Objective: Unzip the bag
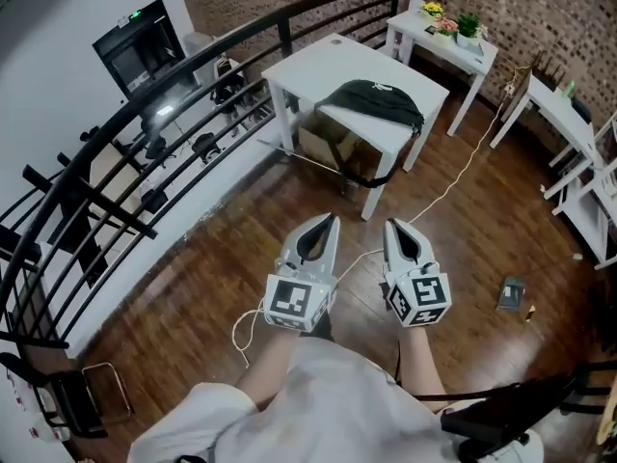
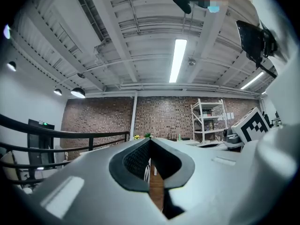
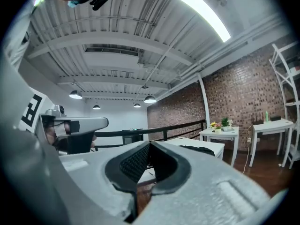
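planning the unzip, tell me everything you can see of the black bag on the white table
The black bag looks like soft fabric, a low rounded shape lying on the white table near its front corner. A small pale mark sits on top. Its dark strap hangs over the table edge and loops down below. Nothing but the table touches it. The zip is too small to make out.

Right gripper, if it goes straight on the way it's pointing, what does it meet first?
The right gripper would likely reach the white table, near the black bag; nothing shows in between, though depth is unclear.
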`<state>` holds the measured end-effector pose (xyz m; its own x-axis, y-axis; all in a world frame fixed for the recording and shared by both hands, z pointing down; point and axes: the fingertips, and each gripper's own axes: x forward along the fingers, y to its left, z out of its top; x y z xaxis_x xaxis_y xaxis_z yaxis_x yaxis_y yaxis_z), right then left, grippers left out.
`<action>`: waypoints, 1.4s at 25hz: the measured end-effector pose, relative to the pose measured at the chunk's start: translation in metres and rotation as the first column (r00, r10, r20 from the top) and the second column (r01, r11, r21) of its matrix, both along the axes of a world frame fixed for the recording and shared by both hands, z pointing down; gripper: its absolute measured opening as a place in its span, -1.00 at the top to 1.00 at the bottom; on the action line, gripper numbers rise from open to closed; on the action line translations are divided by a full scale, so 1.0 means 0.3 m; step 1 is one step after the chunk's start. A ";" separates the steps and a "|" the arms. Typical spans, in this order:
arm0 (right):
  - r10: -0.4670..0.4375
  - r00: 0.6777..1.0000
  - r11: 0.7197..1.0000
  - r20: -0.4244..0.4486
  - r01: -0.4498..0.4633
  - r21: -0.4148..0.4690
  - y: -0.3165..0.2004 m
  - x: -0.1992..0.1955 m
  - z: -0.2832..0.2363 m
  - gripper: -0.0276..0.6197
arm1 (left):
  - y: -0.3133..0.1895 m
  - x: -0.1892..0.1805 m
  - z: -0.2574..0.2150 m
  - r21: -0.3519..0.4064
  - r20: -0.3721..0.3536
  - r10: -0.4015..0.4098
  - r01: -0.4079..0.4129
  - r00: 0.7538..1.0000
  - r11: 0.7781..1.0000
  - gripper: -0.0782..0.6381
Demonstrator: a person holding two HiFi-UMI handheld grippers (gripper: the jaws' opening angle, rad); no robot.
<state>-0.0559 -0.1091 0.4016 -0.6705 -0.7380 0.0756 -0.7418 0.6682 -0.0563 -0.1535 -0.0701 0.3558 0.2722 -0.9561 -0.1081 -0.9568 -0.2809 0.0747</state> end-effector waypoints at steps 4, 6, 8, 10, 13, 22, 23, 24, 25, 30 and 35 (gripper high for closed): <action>-0.014 1.000 1.000 -0.014 0.015 0.020 -0.292 -0.150 -0.067 0.94 | -0.301 -0.115 -0.051 0.009 -0.005 0.014 -0.014 1.000 1.000 0.73; -0.009 1.000 0.999 -0.026 0.010 0.038 -0.388 -0.210 -0.090 0.94 | -0.416 -0.160 -0.069 0.016 -0.005 0.035 -0.035 0.999 0.999 0.73; -0.003 0.999 0.998 -0.052 0.006 0.055 -0.467 -0.275 -0.080 0.94 | -0.523 -0.228 -0.055 0.018 -0.011 0.041 -0.041 0.999 0.999 0.73; 0.014 0.997 0.999 -0.071 -0.010 0.049 -0.560 -0.295 -0.056 0.94 | -0.637 -0.271 -0.021 -0.007 -0.025 0.044 -0.044 0.999 0.999 0.73; 0.086 0.993 0.996 -0.082 -0.085 0.012 -0.707 -0.172 -0.009 0.94 | -0.780 -0.212 0.046 -0.057 -0.026 0.071 -0.072 0.997 0.996 0.73; 0.207 0.975 0.978 -0.083 -0.208 -0.008 -1.163 0.160 0.068 0.94 | -1.209 0.034 0.161 -0.121 0.018 0.125 -0.122 0.992 0.985 0.73; 0.206 0.975 0.978 -0.082 -0.208 -0.015 -1.221 0.193 0.079 0.94 | -1.267 0.071 0.172 -0.130 0.028 0.133 -0.129 0.991 0.983 0.73; 0.205 0.976 0.978 -0.079 -0.207 -0.023 -1.279 0.229 0.092 0.94 | -1.327 0.110 0.186 -0.141 0.037 0.142 -0.136 0.989 0.981 0.73; 0.206 0.975 0.978 -0.081 -0.209 -0.030 -1.337 0.267 0.108 0.94 | -1.386 0.150 0.203 -0.154 0.043 0.150 -0.142 0.988 0.978 0.73; 0.217 0.968 0.967 -0.122 -0.231 -0.110 -1.539 0.444 0.249 0.94 | -1.582 0.285 0.315 -0.245 0.043 0.157 -0.142 0.987 0.959 0.73; 0.187 0.962 0.951 -0.199 -0.228 -0.208 -1.675 0.513 0.469 0.94 | -1.699 0.339 0.470 -0.355 0.051 0.156 -0.129 0.986 0.926 0.73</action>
<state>0.0979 -0.6116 0.5424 -0.4658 -0.8086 0.3596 -0.8742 0.4834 -0.0453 -0.0519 -0.5798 0.4968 0.4025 -0.8800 0.2520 -0.9154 -0.3841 0.1207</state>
